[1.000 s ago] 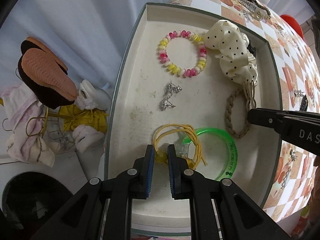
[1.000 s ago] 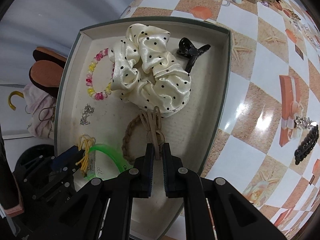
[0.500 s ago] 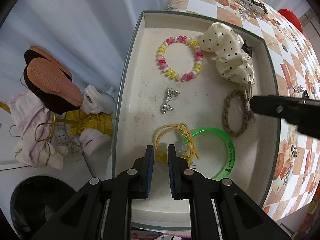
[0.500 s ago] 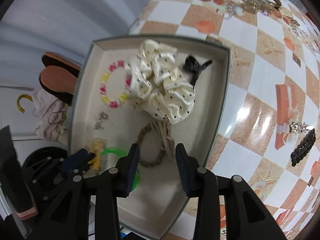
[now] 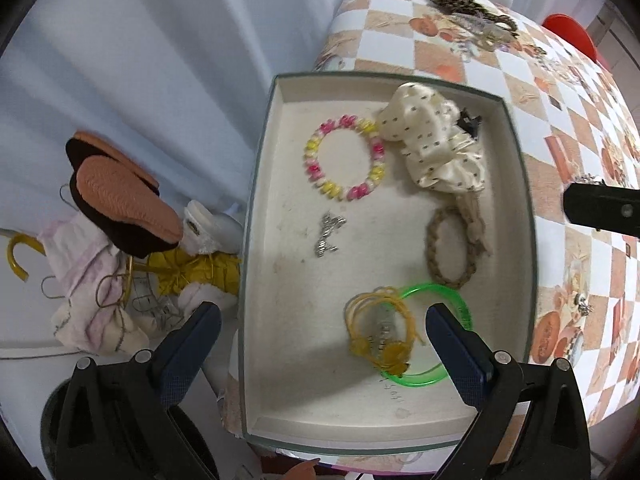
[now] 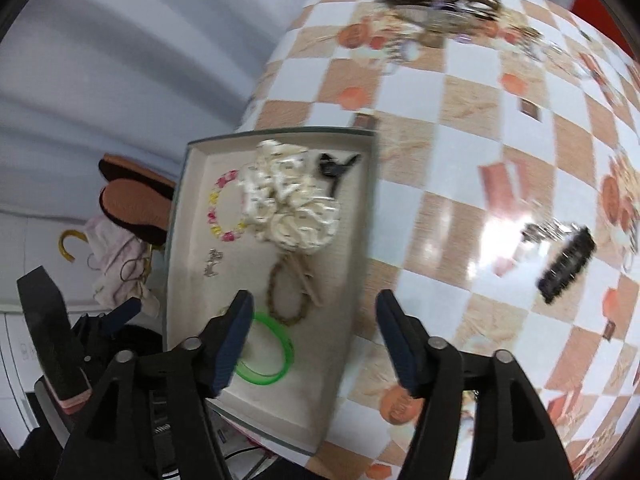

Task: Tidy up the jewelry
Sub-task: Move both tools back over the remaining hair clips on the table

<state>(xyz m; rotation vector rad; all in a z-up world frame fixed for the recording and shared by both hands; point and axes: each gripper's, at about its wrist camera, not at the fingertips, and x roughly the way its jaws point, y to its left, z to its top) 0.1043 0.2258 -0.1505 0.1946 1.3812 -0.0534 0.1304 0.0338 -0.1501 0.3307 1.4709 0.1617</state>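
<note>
A shallow cream tray [image 5: 280, 380] [image 6: 352, 280] sits at the table's left edge. In it lie a pink-and-yellow bead bracelet [image 5: 346, 158] [image 6: 220, 208], a cream dotted scrunchie [image 5: 436, 144] [image 6: 292, 208], a black claw clip [image 6: 334, 168], a silver charm [image 5: 329, 230], a braided brown band [image 5: 450, 246] [image 6: 286, 292], a green bangle [image 5: 436, 336] [image 6: 268, 356] and a yellow cord piece [image 5: 380, 332]. My left gripper [image 5: 320, 332] is open and empty above the tray's near end. My right gripper [image 6: 314, 332] is open and empty, raised above the tray's right rim.
On the checkered tablecloth lie a black hair clip [image 6: 566, 266], a silver brooch [image 6: 544, 230] and a pile of chains and a leopard scrunchie [image 6: 436, 0] at the far side. Left of the table, below, are slippers [image 5: 120, 200] and cloths.
Both grippers have opened wide and pulled back up from the tray. The yellow cord piece and the braided band lie released in the tray. The right gripper has shifted right.
</note>
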